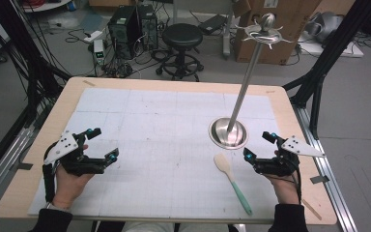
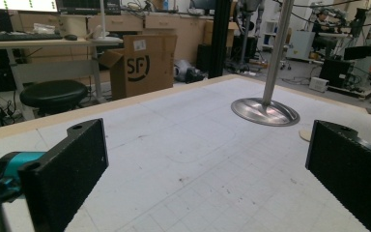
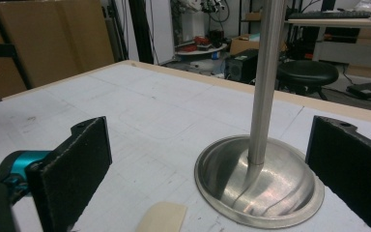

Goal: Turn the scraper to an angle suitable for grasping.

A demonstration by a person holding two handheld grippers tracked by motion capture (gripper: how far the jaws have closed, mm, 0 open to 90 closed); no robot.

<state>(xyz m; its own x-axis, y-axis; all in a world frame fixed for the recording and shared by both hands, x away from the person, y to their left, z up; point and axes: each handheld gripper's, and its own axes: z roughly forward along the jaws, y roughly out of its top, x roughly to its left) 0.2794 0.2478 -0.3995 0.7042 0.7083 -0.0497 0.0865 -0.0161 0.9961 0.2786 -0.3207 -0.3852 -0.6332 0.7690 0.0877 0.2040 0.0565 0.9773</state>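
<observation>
Two grippers: both are resting low over the table's near edge, jaws spread wide and holding nothing.
Spatula: it is lying flat on the white mat between the grippers, nearer the right one; its pale wooden-looking blade is pointing away from the person and its slim teal handle is running back toward the near edge. The blade tip is also showing in the right gripper view and, as a small pale edge, in the left gripper view.
Metal stand: a round, shiny, dished steel base is sitting on the mat just beyond the spatula's blade, apart from it; a smooth straight steel pole is rising from its centre to a spiky hook ring and a ball knob.
Right gripper: black body, teal accents, grey three-cornered plate; it is sitting just beside the base, and in its own view the rough black pads are framing the base.
Left gripper: same build, held in the left hand, well apart from the spatula; its coarse black pads are facing the distant base.
Table: a light wooden top with rounded corners is carrying a white gridded mat, faintly scuffed.
Surroundings: a black round stool, computer towers, cardboard boxes and loose cables are standing on the grey floor beyond.
</observation>
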